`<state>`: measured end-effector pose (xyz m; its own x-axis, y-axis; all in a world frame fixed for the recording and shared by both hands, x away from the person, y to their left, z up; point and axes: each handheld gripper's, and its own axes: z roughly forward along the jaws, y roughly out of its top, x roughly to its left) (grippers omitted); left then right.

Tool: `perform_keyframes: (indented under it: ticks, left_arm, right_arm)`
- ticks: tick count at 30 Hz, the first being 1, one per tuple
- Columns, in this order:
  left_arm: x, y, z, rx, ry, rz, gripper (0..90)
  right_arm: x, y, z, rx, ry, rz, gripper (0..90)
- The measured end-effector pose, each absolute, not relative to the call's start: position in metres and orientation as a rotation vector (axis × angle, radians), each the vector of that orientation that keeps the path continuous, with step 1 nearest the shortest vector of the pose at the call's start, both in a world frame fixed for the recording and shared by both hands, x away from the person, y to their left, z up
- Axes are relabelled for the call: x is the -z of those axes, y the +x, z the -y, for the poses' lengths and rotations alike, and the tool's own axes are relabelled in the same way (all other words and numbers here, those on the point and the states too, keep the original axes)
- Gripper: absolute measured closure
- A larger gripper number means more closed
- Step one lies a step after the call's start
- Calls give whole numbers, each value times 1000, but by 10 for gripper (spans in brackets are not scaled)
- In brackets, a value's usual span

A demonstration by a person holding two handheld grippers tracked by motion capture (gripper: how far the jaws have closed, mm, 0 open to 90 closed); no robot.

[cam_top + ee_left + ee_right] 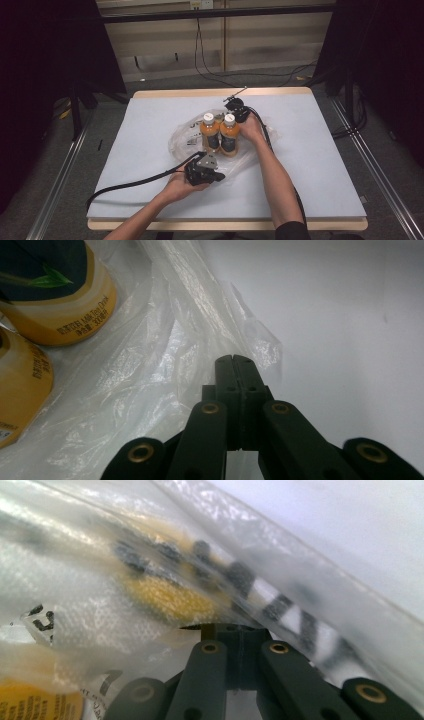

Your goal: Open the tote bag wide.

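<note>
Two orange drink bottles with white caps stand side by side on a crumpled clear plastic bag in the middle of the table. My left gripper lies at the bag's near edge. In the left gripper view its jaws are shut, tips resting against the bag, with the bottles to the left. My right gripper is at the far side of the bottles. In the right gripper view it is shut with its tips under the bag's film. A yellow bottle label shows blurred through the film.
The pale grey mat covers a wooden table with bare room left and right of the bag. Each gripper trails a black cable across the mat. Dark stands and floor cables surround the table.
</note>
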<state>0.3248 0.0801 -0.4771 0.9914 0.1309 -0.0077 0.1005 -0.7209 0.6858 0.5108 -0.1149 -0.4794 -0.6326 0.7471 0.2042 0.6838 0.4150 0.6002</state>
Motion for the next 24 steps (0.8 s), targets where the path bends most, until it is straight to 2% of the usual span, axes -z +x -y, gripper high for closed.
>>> perform_keyframes:
  ticks: [24]
  left_arm:
    - [476,311,-81,-35,2388,-127,900]
  right_arm:
    - [480,519,110,-974,1336,-2473,900]
